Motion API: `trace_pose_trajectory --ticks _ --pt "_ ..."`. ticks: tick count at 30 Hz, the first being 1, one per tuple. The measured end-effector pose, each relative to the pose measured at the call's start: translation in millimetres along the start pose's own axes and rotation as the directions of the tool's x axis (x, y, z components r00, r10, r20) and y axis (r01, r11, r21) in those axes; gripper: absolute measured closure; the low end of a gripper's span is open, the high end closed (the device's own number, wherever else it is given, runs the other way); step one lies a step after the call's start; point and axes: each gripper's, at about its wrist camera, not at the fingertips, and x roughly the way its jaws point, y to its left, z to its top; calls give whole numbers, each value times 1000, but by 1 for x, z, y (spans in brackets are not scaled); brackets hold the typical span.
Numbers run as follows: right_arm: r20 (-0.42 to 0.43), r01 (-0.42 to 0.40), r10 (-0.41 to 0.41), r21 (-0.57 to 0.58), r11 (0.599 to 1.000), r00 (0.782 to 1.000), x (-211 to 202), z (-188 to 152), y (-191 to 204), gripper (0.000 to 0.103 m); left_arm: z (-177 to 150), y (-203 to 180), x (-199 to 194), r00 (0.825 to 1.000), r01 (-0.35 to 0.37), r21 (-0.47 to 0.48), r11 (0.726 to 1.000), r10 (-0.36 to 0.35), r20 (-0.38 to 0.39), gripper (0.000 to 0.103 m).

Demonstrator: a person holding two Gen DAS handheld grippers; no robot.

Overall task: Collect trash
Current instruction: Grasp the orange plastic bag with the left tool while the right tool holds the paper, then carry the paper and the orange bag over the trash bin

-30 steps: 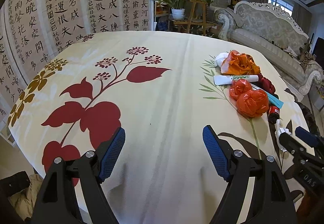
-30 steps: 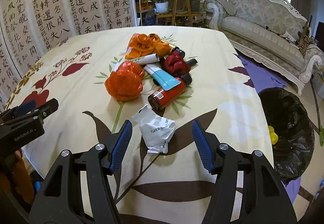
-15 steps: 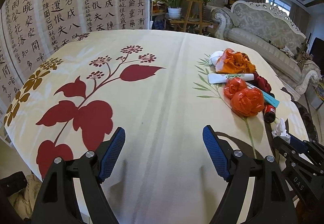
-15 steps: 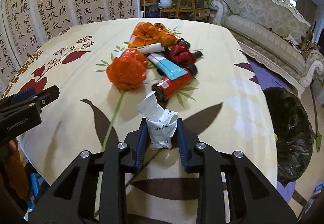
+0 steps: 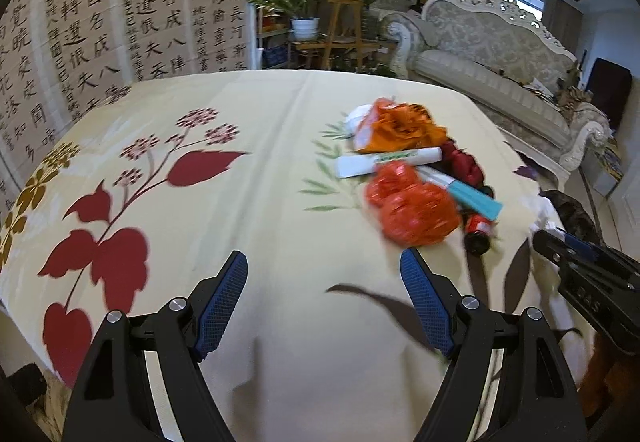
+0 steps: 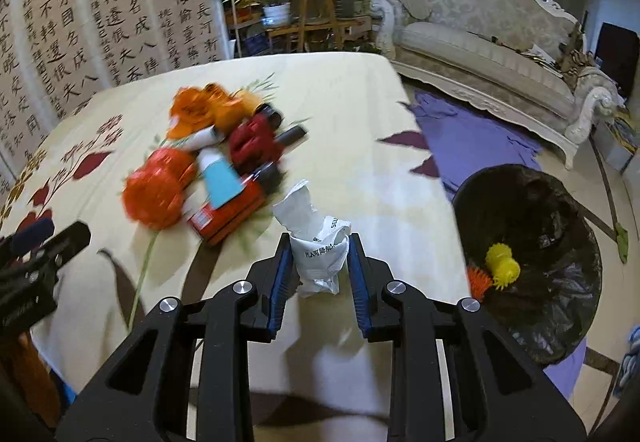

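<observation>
My right tongs [image 6: 316,262] pinch the crumpled white wrapper [image 6: 318,242] above the bench [image 6: 360,114], bin [image 6: 560,226] at three o'clock; my left tongs [image 5: 324,298] gape, empty

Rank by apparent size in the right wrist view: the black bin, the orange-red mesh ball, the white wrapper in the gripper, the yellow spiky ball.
1. black bin
2. orange-red mesh ball and white wrapper: similar; the wrapper is nearer
3. yellow spiky ball

Two matte black plastic handheld grippers, left gripper [image 5: 324,306] and right gripper [image 6: 318,274], each have angular open-frame fingers, silver round screw heads at the pivots, and blue textured pads [image 5: 222,302].
</observation>
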Motion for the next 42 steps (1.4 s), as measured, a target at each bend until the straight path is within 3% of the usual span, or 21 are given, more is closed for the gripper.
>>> trace_pose_trajectory --ticks 9,23,25,28,42 --pt "-45 -5 7 46 999 999 32 20 -20 76 21 -30 19 999 34 36 999 -34 -8 26" --pt "-46 -6 8 46 999 999 42 29 -21 75 33 -44 46 997 63 47 997 -61 -47 25" --pt "-48 -10 12 46 999 999 43 28 -21 75 33 -45 46 997 68 52 996 -66 -44 35" --pt "-48 -11 13 47 999 999 42 27 -22 75 31 -47 45 995 92 66 994 -90 -39 57" --pt "-36 -4 6 52 999 999 35 19 -22 75 21 -33 28 996 85 54 995 -84 -18 62"
